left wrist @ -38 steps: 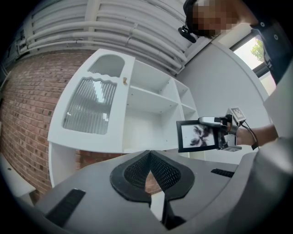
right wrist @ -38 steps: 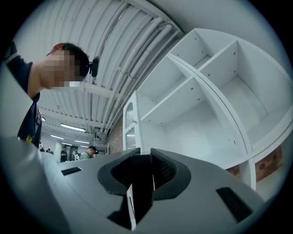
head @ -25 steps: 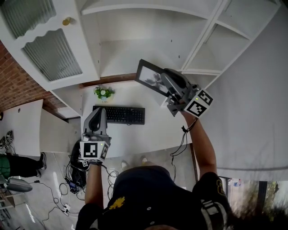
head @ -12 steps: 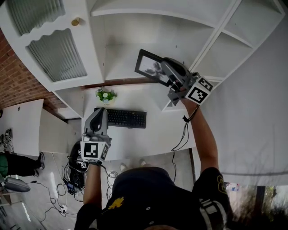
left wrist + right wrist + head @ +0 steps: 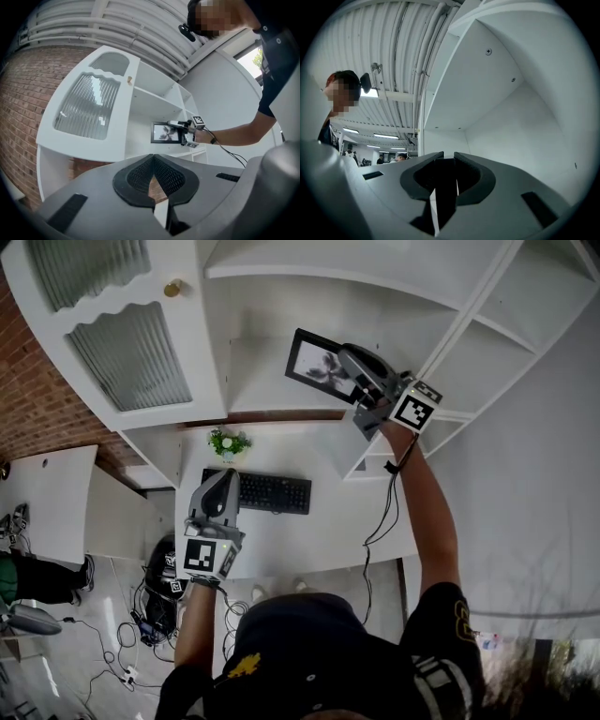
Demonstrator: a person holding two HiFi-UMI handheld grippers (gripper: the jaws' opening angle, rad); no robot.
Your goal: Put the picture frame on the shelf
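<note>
The picture frame (image 5: 317, 365) is black-edged with a dark floral print, and it hangs in the air in front of an open compartment of the white shelf unit (image 5: 272, 395). My right gripper (image 5: 351, 369) is shut on its right edge, arm stretched out. In the right gripper view the frame's dark edge (image 5: 445, 192) runs edge-on between the jaws, with the compartment's white wall (image 5: 506, 98) close ahead. The left gripper view shows the frame (image 5: 164, 132) from afar. My left gripper (image 5: 226, 483) is shut and holds nothing, low over the desk.
A black keyboard (image 5: 273, 492) and a small potted plant (image 5: 228, 442) lie on the white desk (image 5: 309, 538). A cabinet door with ribbed glass (image 5: 131, 354) and a brass knob (image 5: 172, 287) stands left of the compartment. Smaller cubbies (image 5: 487, 352) lie right. Cables cover the floor (image 5: 122, 652).
My right gripper has carried the frame up and farther toward the open shelf compartment. The left gripper has drifted slightly right and stays shut.
</note>
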